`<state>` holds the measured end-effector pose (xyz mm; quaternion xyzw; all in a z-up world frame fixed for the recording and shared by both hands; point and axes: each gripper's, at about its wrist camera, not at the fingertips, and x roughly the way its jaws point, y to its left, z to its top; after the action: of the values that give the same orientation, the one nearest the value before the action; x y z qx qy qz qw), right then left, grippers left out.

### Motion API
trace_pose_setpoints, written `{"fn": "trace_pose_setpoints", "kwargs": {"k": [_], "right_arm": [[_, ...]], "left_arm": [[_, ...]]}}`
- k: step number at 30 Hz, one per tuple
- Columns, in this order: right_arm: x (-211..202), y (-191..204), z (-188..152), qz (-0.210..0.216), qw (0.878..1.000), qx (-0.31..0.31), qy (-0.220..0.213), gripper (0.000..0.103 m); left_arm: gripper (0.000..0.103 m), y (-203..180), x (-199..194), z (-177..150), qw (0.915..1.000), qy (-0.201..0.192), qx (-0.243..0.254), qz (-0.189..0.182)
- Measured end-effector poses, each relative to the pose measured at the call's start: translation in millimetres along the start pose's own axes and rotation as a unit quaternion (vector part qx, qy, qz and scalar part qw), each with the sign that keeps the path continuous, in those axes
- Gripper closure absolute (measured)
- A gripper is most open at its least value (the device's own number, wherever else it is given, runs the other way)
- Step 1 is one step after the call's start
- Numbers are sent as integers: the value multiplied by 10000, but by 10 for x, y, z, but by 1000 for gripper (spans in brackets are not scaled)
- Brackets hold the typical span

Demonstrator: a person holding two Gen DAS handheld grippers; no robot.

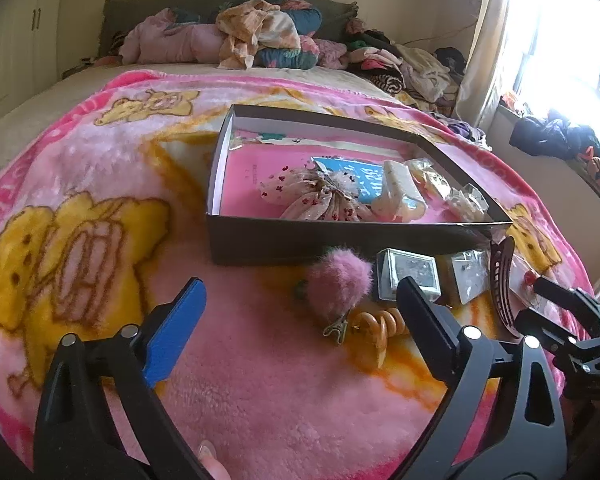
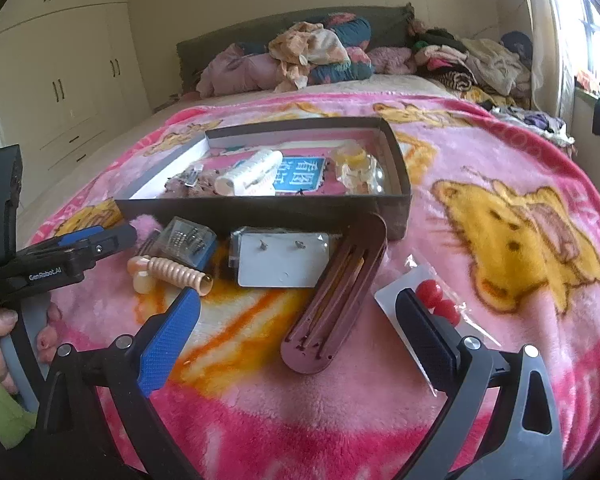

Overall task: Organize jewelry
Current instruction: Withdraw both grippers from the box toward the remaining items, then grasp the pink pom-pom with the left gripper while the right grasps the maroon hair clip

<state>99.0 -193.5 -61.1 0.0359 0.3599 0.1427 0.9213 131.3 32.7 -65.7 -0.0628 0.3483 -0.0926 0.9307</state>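
Note:
A dark shallow box on the pink blanket holds a tulle bow, a cream hair claw and small packets. In front of it lie a fluffy pink clip, an orange spiral tie, a clear case of studs, an earring card, a brown hair clip and a packet with red beads. My left gripper is open above the pink clip. My right gripper is open around the brown clip.
Piled clothes and pillows lie at the bed's head, more clothes toward the window on the right. Wardrobe doors stand to the left. A hand holds the left gripper's handle.

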Motion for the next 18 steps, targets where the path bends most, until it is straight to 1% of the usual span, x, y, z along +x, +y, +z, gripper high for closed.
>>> {"fn": "trace_pose_setpoints", "kwargs": {"k": [1, 3, 4, 6, 8, 11, 12, 14, 15, 17, 18], "right_arm": [[16, -5, -5, 16, 10000, 33, 20, 8], [77, -23, -3, 16, 9999, 104, 81, 11], [104, -29, 0, 17, 9999, 117, 119, 16], [174, -42, 2, 4, 9996, 167, 219, 21], [231, -54, 9, 22, 9993, 227, 287, 28], [290, -68, 14, -73, 9991, 262, 320, 35], [304, -66, 17, -91, 9991, 256, 324, 38], [326, -72, 17, -171, 9990, 228, 343, 53], [329, -85, 15, -193, 9990, 228, 336, 56], [325, -109, 0, -187, 9990, 255, 321, 67], [322, -124, -5, -192, 9989, 269, 318, 70]], "left_arm": [[16, 8, 6, 1, 10000, -5, -25, -4], [17, 19, 20, 11, 10000, -21, -55, -6], [18, 22, 26, 14, 10000, -24, -61, -14], [21, 24, 54, 24, 10000, -12, -79, -34], [24, 29, 74, 26, 9999, 4, -103, -66], [29, 45, 111, 32, 9998, 40, -146, -116], [32, 52, 124, 39, 9997, 46, -171, -157], [37, 58, 146, 53, 9995, 60, -199, -251], [40, 50, 161, 59, 9994, 77, -205, -277], [43, 46, 185, 61, 9991, 106, -221, -335], [46, 43, 199, 61, 9989, 127, -235, -387]]}}
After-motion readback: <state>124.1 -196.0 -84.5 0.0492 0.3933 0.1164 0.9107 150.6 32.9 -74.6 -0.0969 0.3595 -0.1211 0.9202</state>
